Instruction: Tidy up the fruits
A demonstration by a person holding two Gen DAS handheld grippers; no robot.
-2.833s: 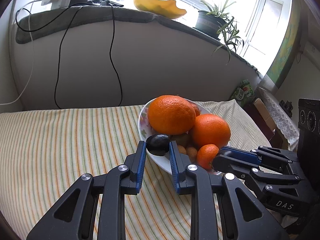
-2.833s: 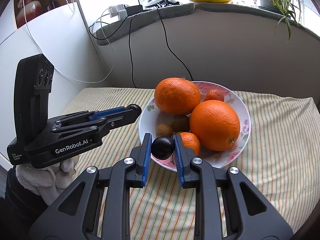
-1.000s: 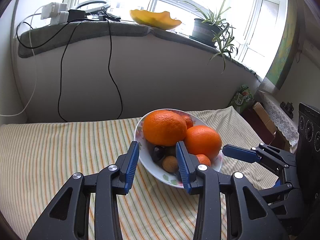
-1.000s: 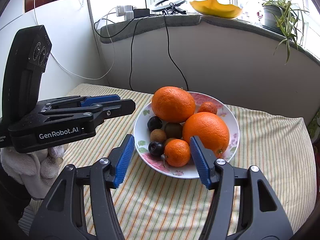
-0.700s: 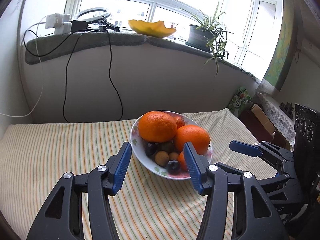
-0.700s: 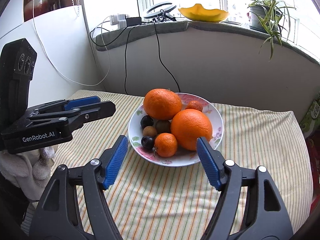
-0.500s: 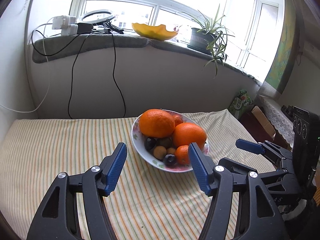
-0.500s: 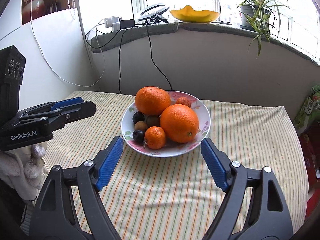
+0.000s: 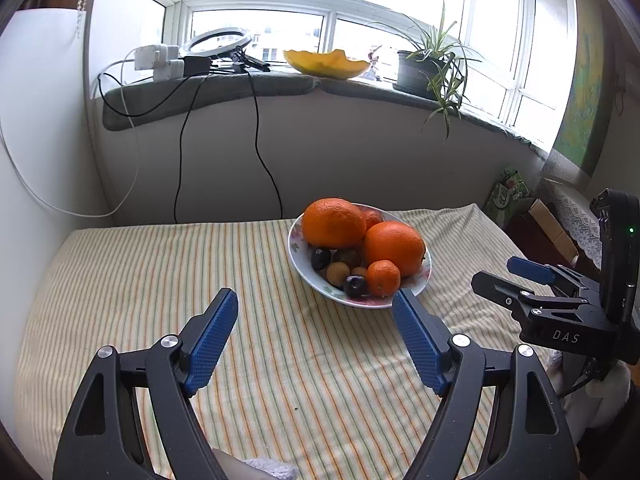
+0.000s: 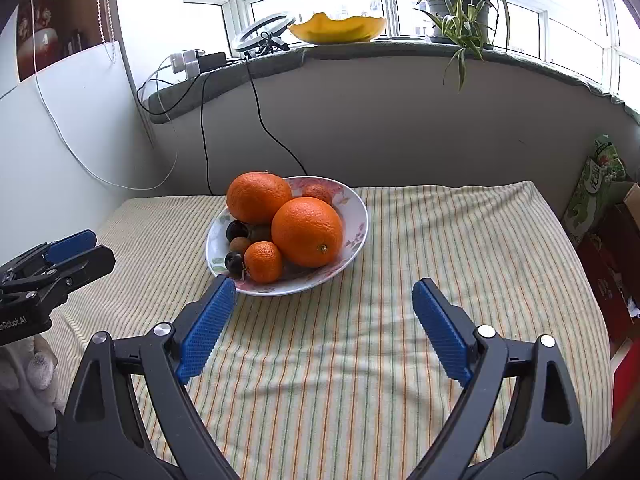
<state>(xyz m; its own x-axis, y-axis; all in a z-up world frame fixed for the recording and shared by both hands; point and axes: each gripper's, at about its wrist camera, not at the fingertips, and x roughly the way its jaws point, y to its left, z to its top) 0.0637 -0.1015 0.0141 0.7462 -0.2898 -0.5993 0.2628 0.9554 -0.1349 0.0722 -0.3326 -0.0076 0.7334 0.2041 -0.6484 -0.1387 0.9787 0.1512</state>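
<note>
Fruits [image 10: 307, 231] piled in bowl [image 10: 356, 236]; both tools spread, short of rim.

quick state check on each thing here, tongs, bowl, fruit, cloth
left tongs: open, empty, short of the bowl
right tongs: open, empty
bowl: upright on the cloth, full
two big oranges: piled in the bowl, touching
small mandarin: in the bowl, at its near edge
dark plums: in the bowl
striped cloth: spread flat, slightly wrinkled

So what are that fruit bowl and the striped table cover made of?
The bowl looks like glazed ceramic: glossy white with a printed floral pattern, though it could be melamine. The table cover seems woven cloth: matte, striped, with soft wrinkles.
</note>
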